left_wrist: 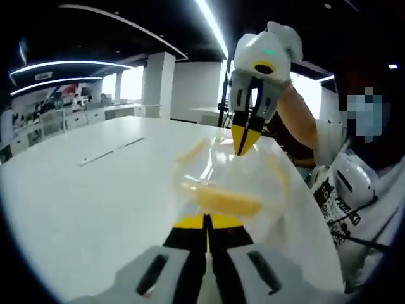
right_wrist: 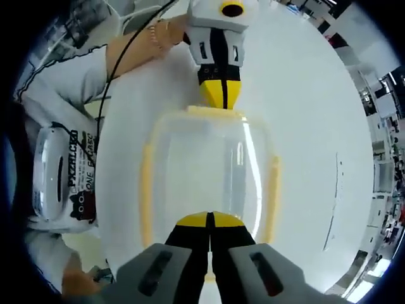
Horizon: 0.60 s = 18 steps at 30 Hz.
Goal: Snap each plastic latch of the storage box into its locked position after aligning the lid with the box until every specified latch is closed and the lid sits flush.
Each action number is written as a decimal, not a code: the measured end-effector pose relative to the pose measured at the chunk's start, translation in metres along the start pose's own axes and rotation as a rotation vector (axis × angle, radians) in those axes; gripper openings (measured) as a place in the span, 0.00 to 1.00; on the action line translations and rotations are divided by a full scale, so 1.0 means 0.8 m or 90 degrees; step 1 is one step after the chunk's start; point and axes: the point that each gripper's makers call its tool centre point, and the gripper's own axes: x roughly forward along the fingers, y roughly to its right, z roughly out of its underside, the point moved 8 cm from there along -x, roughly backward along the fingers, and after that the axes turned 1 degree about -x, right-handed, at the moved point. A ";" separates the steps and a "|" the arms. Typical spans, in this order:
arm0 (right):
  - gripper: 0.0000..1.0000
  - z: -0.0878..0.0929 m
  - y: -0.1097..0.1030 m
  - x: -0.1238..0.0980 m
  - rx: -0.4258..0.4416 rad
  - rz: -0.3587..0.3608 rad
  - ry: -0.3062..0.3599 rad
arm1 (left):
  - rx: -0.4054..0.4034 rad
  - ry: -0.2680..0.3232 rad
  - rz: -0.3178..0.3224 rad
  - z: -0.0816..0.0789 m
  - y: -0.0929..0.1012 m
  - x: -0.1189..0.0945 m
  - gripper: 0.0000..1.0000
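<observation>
1. In the left gripper view, the left gripper (left_wrist: 207, 221) is coming up from the bottom with its yellow-tipped jaws pressed together, nothing between them, tips sitting at the near edge of the storage box (left_wrist: 231, 183).
2. Over in the right gripper view, the right gripper (right_wrist: 209, 220) is showing the same picture: jaws pinched closed on nothing, yellow tips resting over the near end of the clear lid (right_wrist: 209, 171).
3. Each gripper is turning up in the other's camera. The right one is hanging tip-down over the far side of the box in the left gripper view, jaws together; the left one is pointing at the far short end in the right gripper view, its yellow tips touching the far-end latch (right_wrist: 214, 112).
4. The box itself is sitting on the white table (right_wrist: 304, 95), between the two grippers, with the lid lying on top of it.
5. Yellow latches are running down both long sides: the left side latch (right_wrist: 145, 196) and the right side latch (right_wrist: 274, 196). Whether they are snapped home, I cannot tell.
6. Beyond the box, a person's bare forearm (right_wrist: 136, 47) is reaching along the table edge.
</observation>
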 end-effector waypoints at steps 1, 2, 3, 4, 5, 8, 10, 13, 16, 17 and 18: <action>0.00 0.000 0.000 0.001 0.000 0.000 0.001 | 0.016 0.005 -0.026 -0.002 0.003 -0.005 0.00; 0.00 0.001 -0.001 0.002 0.001 0.002 0.000 | 0.019 0.020 -0.033 -0.005 0.007 -0.009 0.00; 0.00 0.000 -0.002 0.002 -0.009 0.012 -0.007 | -0.007 0.042 -0.035 -0.010 0.006 -0.016 0.00; 0.00 0.000 -0.003 0.002 -0.020 0.019 -0.016 | -0.025 0.062 -0.042 -0.015 0.003 -0.020 0.00; 0.00 0.000 -0.004 0.003 -0.028 0.022 -0.021 | -0.021 0.061 -0.054 -0.018 -0.004 -0.026 0.00; 0.00 0.002 -0.003 0.004 -0.032 0.026 -0.025 | -0.014 0.065 -0.063 -0.030 0.001 -0.027 0.00; 0.00 0.007 0.000 0.004 -0.038 0.025 -0.015 | -0.004 0.061 -0.064 -0.040 0.007 -0.023 0.00; 0.00 0.014 0.004 0.005 -0.027 0.016 0.010 | 0.025 0.049 -0.045 -0.055 0.020 -0.017 0.00; 0.00 0.017 0.004 0.008 -0.046 0.015 0.035 | 0.044 0.012 -0.028 -0.072 0.026 -0.008 0.00; 0.00 0.019 0.005 0.008 -0.051 0.016 0.043 | 0.048 -0.002 -0.025 -0.077 0.027 -0.007 0.00; 0.00 0.020 0.004 0.009 -0.065 0.017 0.063 | 0.051 -0.032 -0.018 -0.086 0.030 -0.001 0.00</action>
